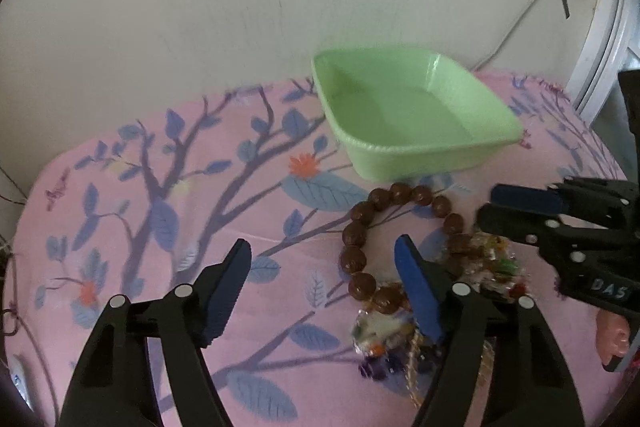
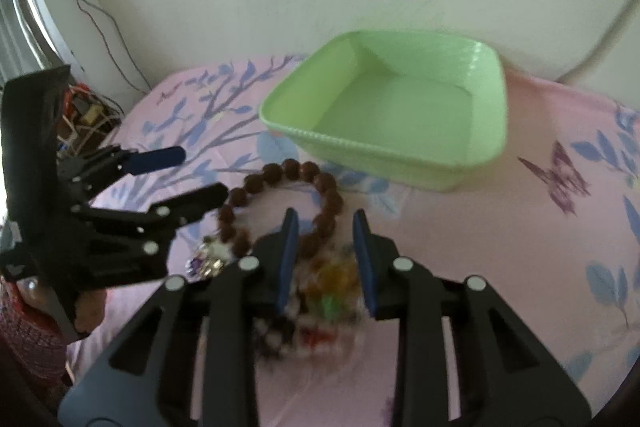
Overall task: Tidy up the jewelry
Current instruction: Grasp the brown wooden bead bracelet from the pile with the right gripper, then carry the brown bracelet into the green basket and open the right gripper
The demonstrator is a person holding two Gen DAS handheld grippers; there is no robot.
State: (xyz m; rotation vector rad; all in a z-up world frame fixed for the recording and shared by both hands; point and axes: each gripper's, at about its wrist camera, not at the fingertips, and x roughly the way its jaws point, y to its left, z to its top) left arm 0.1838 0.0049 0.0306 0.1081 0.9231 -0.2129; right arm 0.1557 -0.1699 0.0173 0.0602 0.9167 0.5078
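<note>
A brown bead bracelet (image 1: 362, 223) (image 2: 276, 173) lies on the pink floral cloth just in front of an empty green tray (image 1: 416, 155) (image 2: 360, 151). Beside it sit small packets of colourful jewelry (image 1: 496, 263) (image 2: 328, 291) and a purple-beaded piece (image 1: 376, 367) (image 2: 204, 265). My left gripper (image 1: 324, 267) is open, its right finger over the bracelet's near side. My right gripper (image 2: 326, 231) is open, its fingers astride the colourful packet and the bracelet's near edge. It shows at the right in the left wrist view (image 1: 490, 207); the left gripper shows in the right wrist view (image 2: 204, 173).
The cloth-covered table (image 1: 120, 227) (image 2: 540, 247) stands against a white wall. Cables and clutter (image 2: 86, 111) lie past its left edge. A window frame (image 1: 600, 59) stands at the far right. The person's hand (image 1: 614, 339) holds the right gripper.
</note>
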